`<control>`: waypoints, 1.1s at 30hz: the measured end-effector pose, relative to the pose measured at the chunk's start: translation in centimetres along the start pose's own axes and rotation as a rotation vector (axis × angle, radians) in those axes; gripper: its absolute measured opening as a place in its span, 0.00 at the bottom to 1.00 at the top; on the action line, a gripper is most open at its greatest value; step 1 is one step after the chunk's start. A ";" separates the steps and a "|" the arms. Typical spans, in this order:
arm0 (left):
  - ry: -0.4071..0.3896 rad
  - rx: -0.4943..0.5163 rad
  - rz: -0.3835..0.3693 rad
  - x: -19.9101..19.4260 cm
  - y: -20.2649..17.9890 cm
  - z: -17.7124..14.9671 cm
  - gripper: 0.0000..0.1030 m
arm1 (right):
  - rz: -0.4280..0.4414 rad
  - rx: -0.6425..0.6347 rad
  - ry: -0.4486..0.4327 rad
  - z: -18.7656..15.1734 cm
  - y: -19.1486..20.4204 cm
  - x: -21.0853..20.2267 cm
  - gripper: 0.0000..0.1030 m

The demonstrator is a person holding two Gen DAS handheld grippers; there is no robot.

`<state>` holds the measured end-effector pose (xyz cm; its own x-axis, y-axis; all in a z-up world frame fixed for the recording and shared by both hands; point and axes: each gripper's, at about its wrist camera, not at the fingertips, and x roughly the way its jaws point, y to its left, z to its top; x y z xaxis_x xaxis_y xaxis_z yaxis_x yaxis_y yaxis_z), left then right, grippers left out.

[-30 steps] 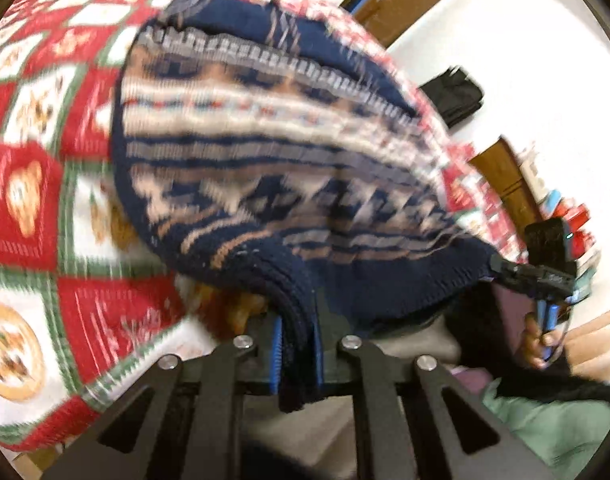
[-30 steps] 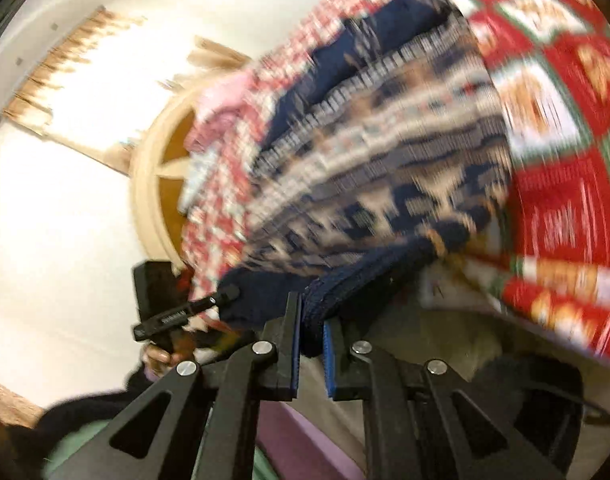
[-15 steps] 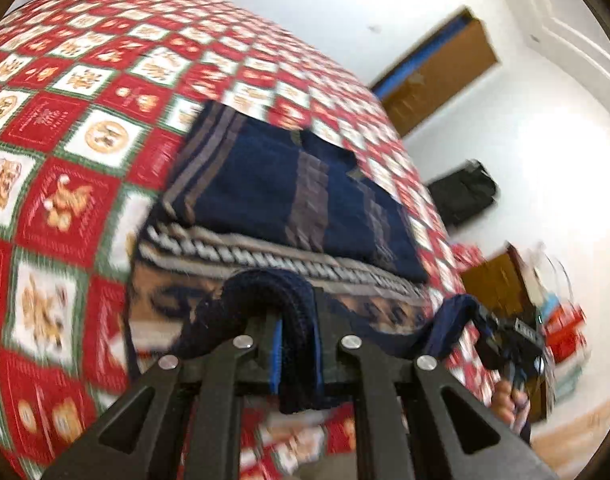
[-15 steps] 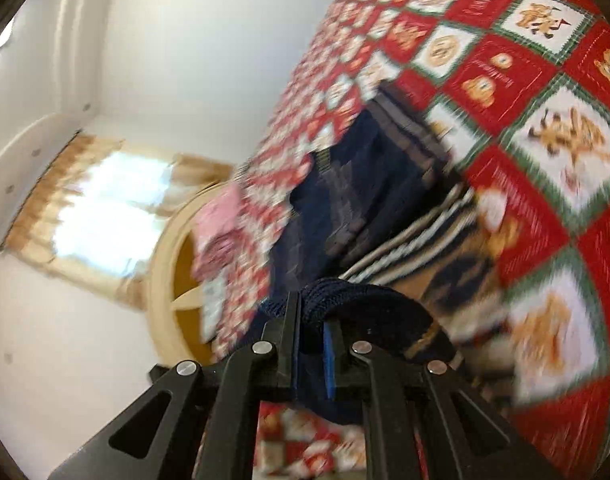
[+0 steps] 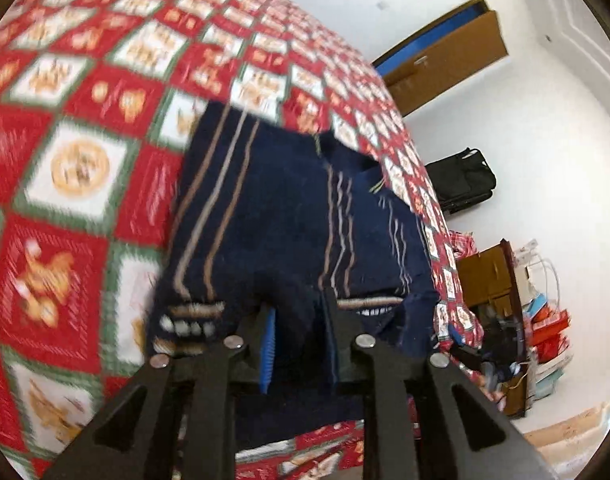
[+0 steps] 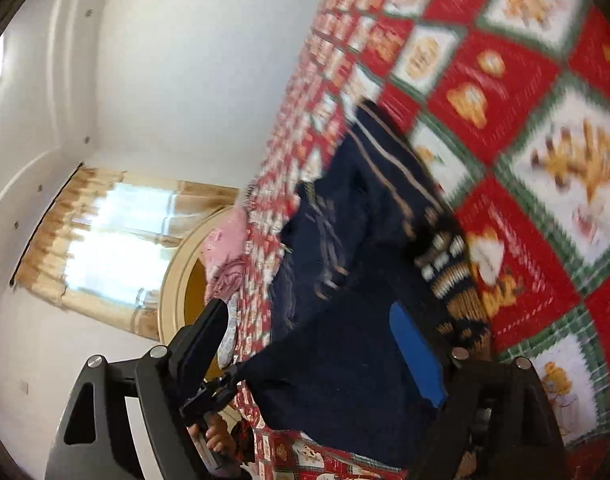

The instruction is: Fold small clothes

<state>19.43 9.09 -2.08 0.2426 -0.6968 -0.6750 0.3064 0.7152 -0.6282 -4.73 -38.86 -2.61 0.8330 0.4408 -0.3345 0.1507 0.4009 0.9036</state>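
Note:
A navy knit sweater with tan and white stripes lies folded on the red, white and green patterned bedspread. My left gripper sits at its near edge, jaws slightly parted, with the navy fabric still between the fingers. In the right wrist view the sweater lies on the bedspread. My right gripper is wide open over the near edge, with the blue pad of its right finger showing against the fabric. The left gripper also shows low in the right wrist view, held by a hand.
A brown door, a black bag and a cluttered wooden shelf stand to the right of the bed. A pink garment lies on the far part of the bed near a round headboard and a curtained window.
Both grippers carried the sweater's near edge up and over onto the far part, folding it. The right gripper has opened wide and let go; the left jaws have parted a little.

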 end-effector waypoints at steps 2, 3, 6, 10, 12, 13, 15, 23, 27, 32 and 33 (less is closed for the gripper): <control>-0.074 0.061 0.069 -1.6 -0.6 0.5 0.43 | -0.044 -0.120 -0.016 -0.9 2.3 -1.1 0.82; -0.131 0.102 0.108 -2.8 -0.9 0.5 0.58 | -0.061 -0.159 -0.013 -1.3 3.0 -1.3 0.82; -0.227 0.165 0.135 -5.2 -0.4 0.4 0.66 | -0.152 -0.280 -0.003 -3.1 4.5 -1.1 0.81; -0.210 0.274 0.180 -4.1 -0.6 -0.4 0.66 | -0.256 -0.362 0.006 -4.4 3.8 -0.5 0.81; -0.172 0.362 0.222 -1.9 -1.3 -1.0 0.66 | -0.295 -0.381 0.011 -4.3 3.3 0.4 0.81; -0.162 0.388 0.240 -0.9 -1.5 -1.1 0.66 | -0.308 -0.389 0.011 -4.0 2.8 0.4 0.81; -0.119 0.426 0.262 1.4 -2.1 -1.5 0.66 | -0.351 -0.404 0.001 -3.7 2.6 0.7 0.81; -0.049 0.450 0.292 6.4 -2.9 -1.5 0.66 | -0.514 -0.615 0.071 -3.6 2.9 5.2 0.81; -0.030 0.466 0.307 7.2 -3.1 -1.9 0.66 | -0.574 -0.621 0.111 -2.8 1.4 7.9 0.81; -0.021 0.493 0.311 7.7 -3.5 -2.0 0.66 | -0.647 -0.722 0.145 -3.6 0.8 10.4 0.72; -0.017 0.493 0.307 7.9 -3.6 -2.0 0.66 | -0.659 -0.749 0.152 -3.9 1.0 10.6 0.67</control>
<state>18.40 1.17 -5.92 0.4015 -0.4651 -0.7890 0.6110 0.7778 -0.1475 2.13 -30.62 -6.29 0.6198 0.0266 -0.7843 0.1398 0.9797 0.1438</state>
